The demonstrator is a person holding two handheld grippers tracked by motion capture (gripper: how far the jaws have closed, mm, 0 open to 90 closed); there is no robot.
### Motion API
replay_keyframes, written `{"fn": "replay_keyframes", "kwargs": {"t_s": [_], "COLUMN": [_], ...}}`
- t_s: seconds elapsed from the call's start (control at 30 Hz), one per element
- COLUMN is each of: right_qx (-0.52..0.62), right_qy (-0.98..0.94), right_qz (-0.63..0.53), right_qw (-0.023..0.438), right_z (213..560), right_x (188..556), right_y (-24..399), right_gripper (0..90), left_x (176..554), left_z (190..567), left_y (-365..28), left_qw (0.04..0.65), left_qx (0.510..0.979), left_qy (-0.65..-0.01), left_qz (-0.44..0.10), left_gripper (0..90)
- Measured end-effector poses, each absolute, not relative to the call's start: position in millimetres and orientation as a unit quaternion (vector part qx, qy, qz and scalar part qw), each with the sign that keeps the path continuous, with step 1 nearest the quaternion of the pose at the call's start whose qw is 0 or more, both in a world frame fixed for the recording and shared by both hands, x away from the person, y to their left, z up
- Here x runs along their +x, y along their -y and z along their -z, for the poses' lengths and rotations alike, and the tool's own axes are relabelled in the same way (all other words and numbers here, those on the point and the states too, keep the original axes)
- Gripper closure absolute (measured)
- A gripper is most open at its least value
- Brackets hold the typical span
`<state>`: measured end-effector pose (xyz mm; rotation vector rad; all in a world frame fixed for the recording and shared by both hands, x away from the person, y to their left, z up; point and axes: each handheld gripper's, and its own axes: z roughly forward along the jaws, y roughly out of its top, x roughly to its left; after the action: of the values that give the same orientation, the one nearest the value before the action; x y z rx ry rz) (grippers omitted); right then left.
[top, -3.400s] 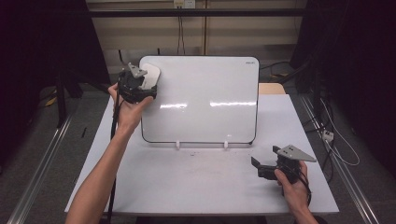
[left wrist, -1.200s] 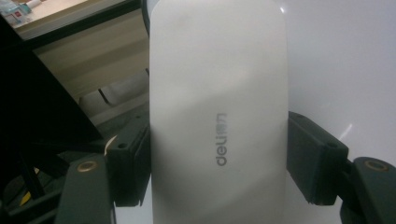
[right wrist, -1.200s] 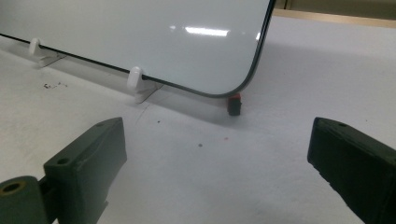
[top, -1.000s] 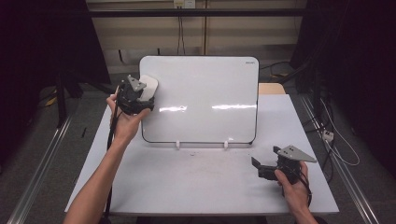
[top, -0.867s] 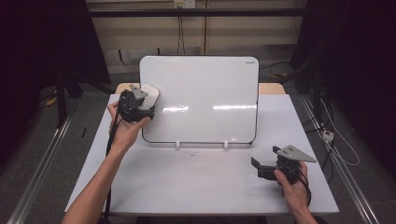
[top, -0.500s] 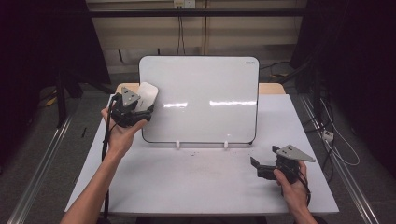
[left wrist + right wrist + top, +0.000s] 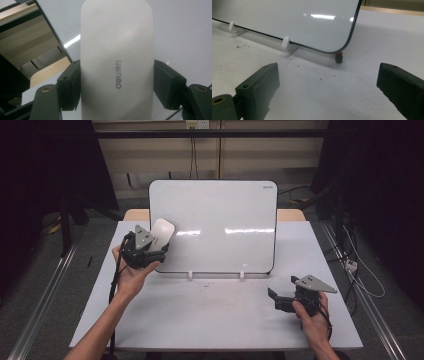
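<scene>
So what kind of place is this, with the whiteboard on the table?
Most likely a lab or recording studio: black curtains on both sides, a white table holding a propped whiteboard, floor rails and loose cables alongside.

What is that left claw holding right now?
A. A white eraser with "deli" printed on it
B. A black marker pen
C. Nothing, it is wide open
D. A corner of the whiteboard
A: in the left gripper view the left claw has a black jaw pressed on each side of the white eraser, whose grey "deli" logo shows, in front of the whiteboard.
</scene>
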<state>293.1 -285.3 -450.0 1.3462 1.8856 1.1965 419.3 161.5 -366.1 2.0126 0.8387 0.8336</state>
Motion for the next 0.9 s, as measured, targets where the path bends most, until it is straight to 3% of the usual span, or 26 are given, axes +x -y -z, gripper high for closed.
{"fn": "replay_keyframes", "kwargs": {"t_s": [0.3, 0.53, 0.9], "right_qx": [0.496, 0.494, 0.496], "right_qy": [-0.698, -0.699, -0.695], "right_qz": [-0.444, -0.446, -0.449], "right_qw": [0.265, 0.262, 0.263], "right_z": [450, 451, 451], "right_x": [293, 291, 290], "right_y": [287, 288, 291], "right_gripper": [4.4, 4.4, 4.5], "left_x": [416, 423, 423], "left_z": [388, 402, 404], "left_y": [-142, -127, -129], "left_qw": [0.366, 0.328, 0.344], "left_qx": [0.817, 0.825, 0.817], "left_qy": [-0.306, -0.287, -0.299], "left_qz": [-0.325, -0.359, -0.352], "left_gripper": [31.2, 31.1, 29.9]}}
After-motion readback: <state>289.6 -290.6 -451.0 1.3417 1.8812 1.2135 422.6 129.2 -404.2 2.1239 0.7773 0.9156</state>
